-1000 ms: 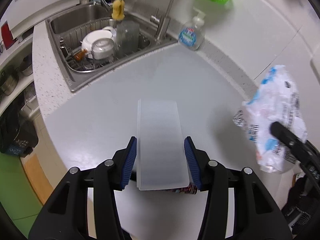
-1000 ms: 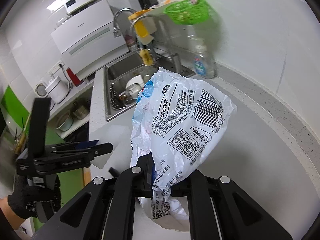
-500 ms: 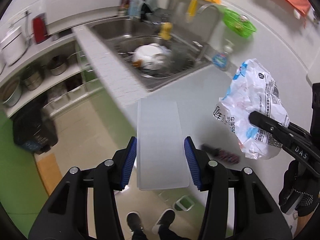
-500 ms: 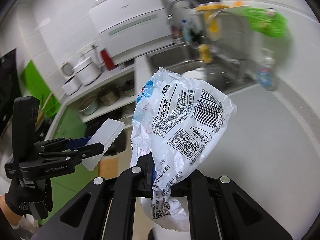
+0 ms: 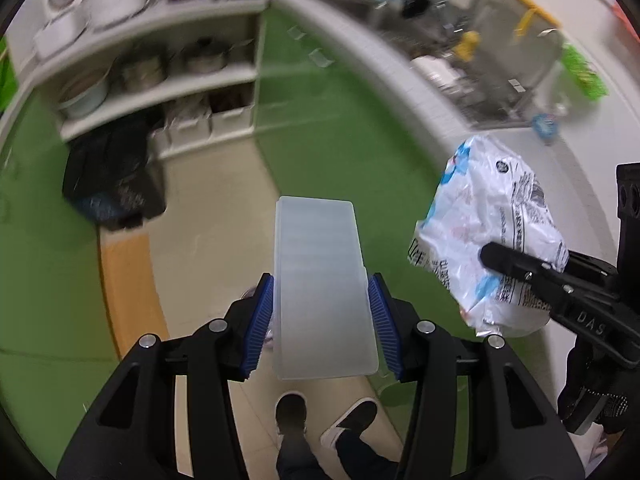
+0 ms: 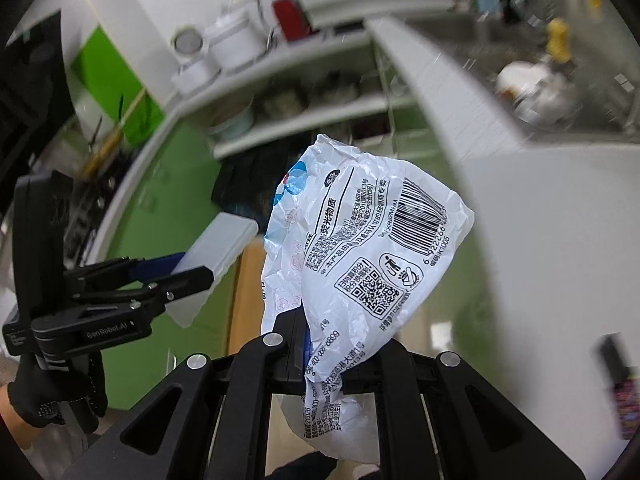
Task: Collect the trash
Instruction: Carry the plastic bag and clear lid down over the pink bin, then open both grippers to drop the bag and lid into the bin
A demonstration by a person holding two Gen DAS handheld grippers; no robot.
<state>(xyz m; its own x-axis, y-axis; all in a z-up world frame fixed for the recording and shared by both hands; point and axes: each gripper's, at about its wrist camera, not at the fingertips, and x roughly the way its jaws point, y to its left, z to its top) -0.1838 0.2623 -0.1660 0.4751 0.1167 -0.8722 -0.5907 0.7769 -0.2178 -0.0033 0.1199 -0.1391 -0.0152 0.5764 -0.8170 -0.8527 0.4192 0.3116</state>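
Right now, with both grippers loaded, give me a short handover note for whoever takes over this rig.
Left gripper: shut on the frosted plastic box, held lengthwise between the blue pads.
Right gripper: shut on the crumpled white wrapper.
Both items hang over the floor, off the white counter.
Done: two pieces picked up.
Left: drop both in a bin; the black bin by the shelves looks likeliest. A small dark packet is on the counter, possibly next.

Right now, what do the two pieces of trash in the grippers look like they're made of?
Box in the left gripper: looks like frosted translucent plastic, matte, rigid; it holds flat faces and rounded corners between the pads.
Bag in the right gripper: thin glossy plastic film, white with blue print and a barcode; creased and crumpled, so soft.
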